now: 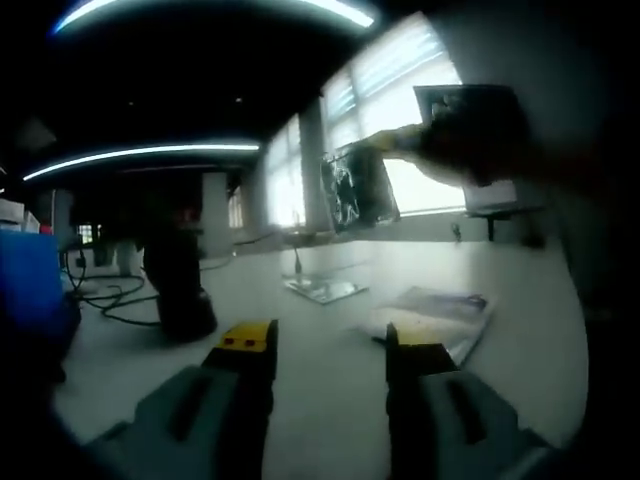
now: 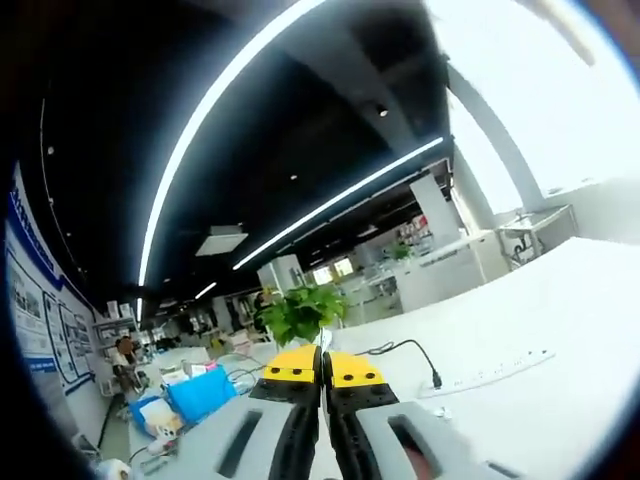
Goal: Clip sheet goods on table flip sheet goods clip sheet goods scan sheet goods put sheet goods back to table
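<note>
**newbie:** what's your left gripper [image 1: 330,345] doing there?

**regular:** its jaws stand apart with nothing between them, hovering over the white table [image 1: 320,400]; further right in that view the other gripper [image 1: 470,140] comes in from the right, dark against the window [image 1: 400,110], holding up a small shiny sheet pack [image 1: 357,187] by its edge; a second flat pack [image 1: 435,315] lies on the table near your open jaws.

**newbie:** how will the pack handle?

**regular:** looks light, thin and floppy, probably slick foil, so I'd pinch well in from the border; in the right gripper view your right gripper [image 2: 322,372] has its yellow tips pressed together, with only a thin sliver of the sheet between them.
</note>
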`<move>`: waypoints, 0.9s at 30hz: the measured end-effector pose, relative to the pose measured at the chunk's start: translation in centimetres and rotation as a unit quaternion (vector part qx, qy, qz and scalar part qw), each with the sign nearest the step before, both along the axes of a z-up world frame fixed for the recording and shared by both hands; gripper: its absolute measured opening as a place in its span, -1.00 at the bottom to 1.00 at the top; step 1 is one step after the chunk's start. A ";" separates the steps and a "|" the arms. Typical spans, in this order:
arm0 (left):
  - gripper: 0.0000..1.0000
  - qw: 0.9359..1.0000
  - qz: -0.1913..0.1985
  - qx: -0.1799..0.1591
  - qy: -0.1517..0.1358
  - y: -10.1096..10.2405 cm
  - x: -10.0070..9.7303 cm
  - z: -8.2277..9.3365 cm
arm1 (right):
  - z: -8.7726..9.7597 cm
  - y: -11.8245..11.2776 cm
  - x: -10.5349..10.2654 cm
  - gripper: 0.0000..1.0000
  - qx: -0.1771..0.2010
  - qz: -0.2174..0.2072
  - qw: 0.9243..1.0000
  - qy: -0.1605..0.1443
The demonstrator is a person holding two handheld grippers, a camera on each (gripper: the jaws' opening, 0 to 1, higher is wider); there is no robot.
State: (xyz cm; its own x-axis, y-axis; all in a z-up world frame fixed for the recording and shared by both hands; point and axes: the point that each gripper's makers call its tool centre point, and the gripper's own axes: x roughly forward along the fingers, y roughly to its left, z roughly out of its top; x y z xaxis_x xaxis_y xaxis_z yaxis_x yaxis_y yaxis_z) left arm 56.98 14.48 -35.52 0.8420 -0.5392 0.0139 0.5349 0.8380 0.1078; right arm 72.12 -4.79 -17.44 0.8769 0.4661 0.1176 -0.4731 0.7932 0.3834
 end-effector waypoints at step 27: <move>-0.28 1.000 -0.002 -0.003 0.004 0.0 -0.1 -0.1 | -0.6 4.5 2.4 -1.00 0.082 -0.024 0.996 -0.014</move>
State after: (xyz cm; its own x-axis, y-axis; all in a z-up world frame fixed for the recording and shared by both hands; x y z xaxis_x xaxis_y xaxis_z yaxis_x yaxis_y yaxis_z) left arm 56.87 14.51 -35.58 0.8397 -0.5430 0.0110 0.5395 0.8363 0.0981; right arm 74.49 -0.33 -18.06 0.8929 0.3968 0.2127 -0.4485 0.7428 0.4970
